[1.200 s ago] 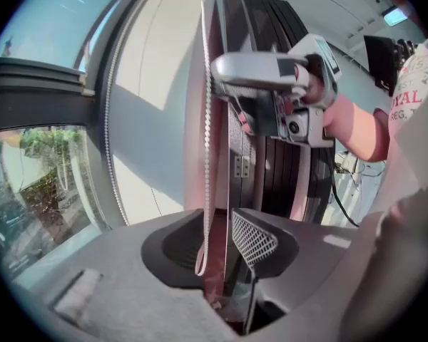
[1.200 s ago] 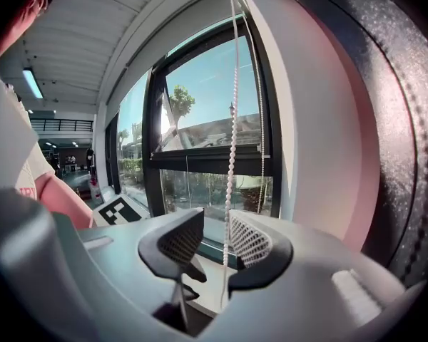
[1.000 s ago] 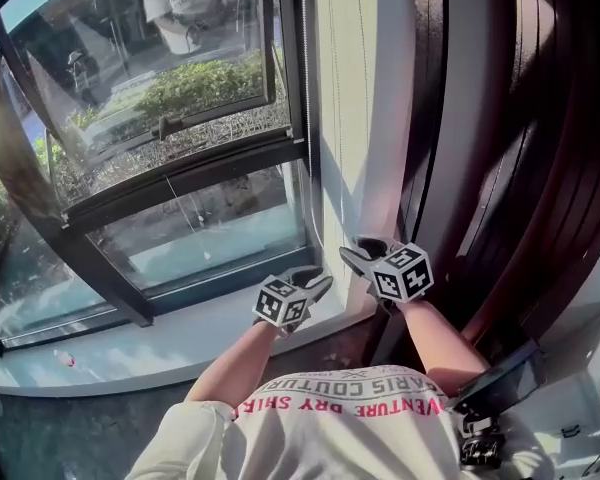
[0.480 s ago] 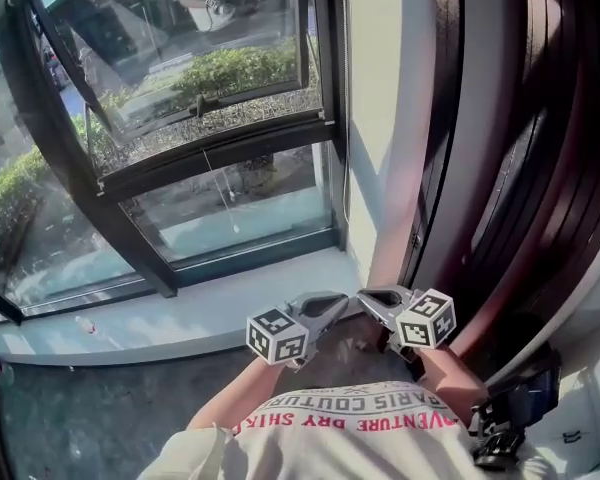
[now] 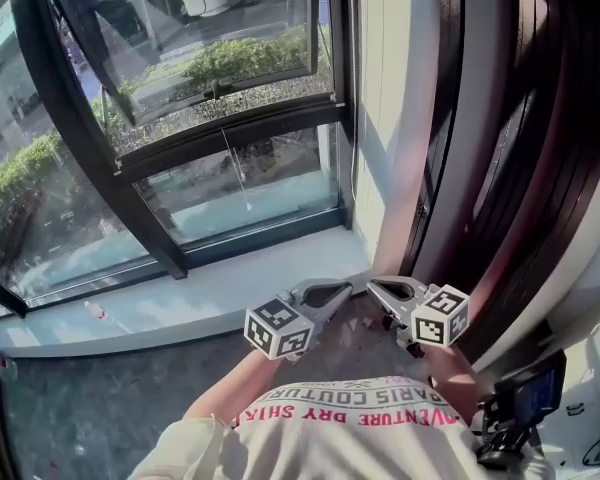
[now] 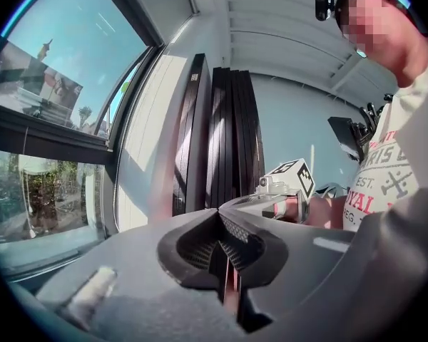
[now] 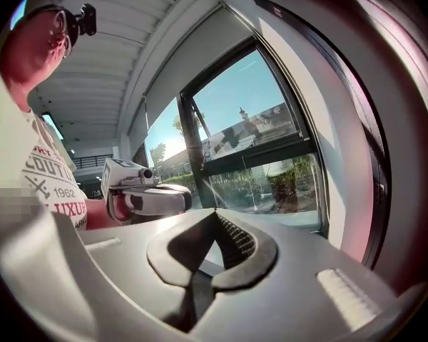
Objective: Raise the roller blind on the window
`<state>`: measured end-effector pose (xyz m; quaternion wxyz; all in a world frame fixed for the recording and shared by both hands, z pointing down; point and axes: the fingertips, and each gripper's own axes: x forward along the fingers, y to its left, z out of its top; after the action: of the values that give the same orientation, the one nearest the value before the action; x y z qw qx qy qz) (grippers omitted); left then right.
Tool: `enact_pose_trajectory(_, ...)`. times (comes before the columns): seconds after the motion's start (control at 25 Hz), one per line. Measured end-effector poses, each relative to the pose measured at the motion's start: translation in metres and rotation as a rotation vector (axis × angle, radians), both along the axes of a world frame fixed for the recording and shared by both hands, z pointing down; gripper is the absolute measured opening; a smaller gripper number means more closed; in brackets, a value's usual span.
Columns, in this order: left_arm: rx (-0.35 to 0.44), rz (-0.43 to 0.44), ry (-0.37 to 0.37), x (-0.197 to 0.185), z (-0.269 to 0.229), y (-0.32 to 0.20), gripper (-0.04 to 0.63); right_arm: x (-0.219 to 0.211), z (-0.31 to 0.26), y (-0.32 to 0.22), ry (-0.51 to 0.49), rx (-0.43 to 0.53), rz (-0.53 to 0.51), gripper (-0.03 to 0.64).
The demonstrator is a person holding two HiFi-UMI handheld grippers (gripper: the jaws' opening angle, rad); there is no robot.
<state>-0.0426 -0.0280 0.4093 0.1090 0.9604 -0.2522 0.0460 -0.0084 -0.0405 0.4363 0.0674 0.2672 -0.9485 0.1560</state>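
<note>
The window (image 5: 210, 118) has dark frames and clear glass, and no blind covers it in the head view. A thin cord (image 5: 354, 158) hangs along its right frame. In the right gripper view a pale grey panel (image 7: 192, 70) sits above the glass. My left gripper (image 5: 346, 288) and right gripper (image 5: 372, 286) are both shut and empty. They are held low in front of the person's chest, tips almost meeting, well short of the cord. The left gripper (image 6: 220, 212) points at dark upright panels. The right gripper (image 7: 215, 212) points at the window.
A pale sill (image 5: 210, 303) runs under the window above a dark speckled floor (image 5: 80, 408). Dark upright folded panels (image 5: 540, 168) stand at the right beside a white wall strip (image 5: 390, 118). A black device (image 5: 525, 398) sits at the lower right. Another thin cord (image 5: 235, 168) hangs mid-window.
Both grippers have drawn back from the wall by the window's right edge toward the person's body. Their jaws have gone from open to shut, with nothing in them.
</note>
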Motion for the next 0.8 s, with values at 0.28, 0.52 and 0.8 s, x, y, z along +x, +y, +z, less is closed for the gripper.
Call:
enact_pose_trajectory(0.28, 0.009, 0.022, 0.004, -0.024, -0.001, 0.062, 0.002, -0.027, -0.001, 0.066, -0.011, 0.021, 0.031, 0.002)
enact_pose_trajectory(0.52, 0.039, 0.048, 0.005, -0.029, 0.001, 0.094, 0.002, -0.033, 0.001, 0.098, -0.03, 0.032, 0.062, 0.002)
enact_pose_trajectory(0.8, 0.066, 0.056, 0.002, -0.033, 0.002, 0.117, 0.002, -0.037, 0.006, 0.124, -0.022, 0.049, 0.071, 0.002)
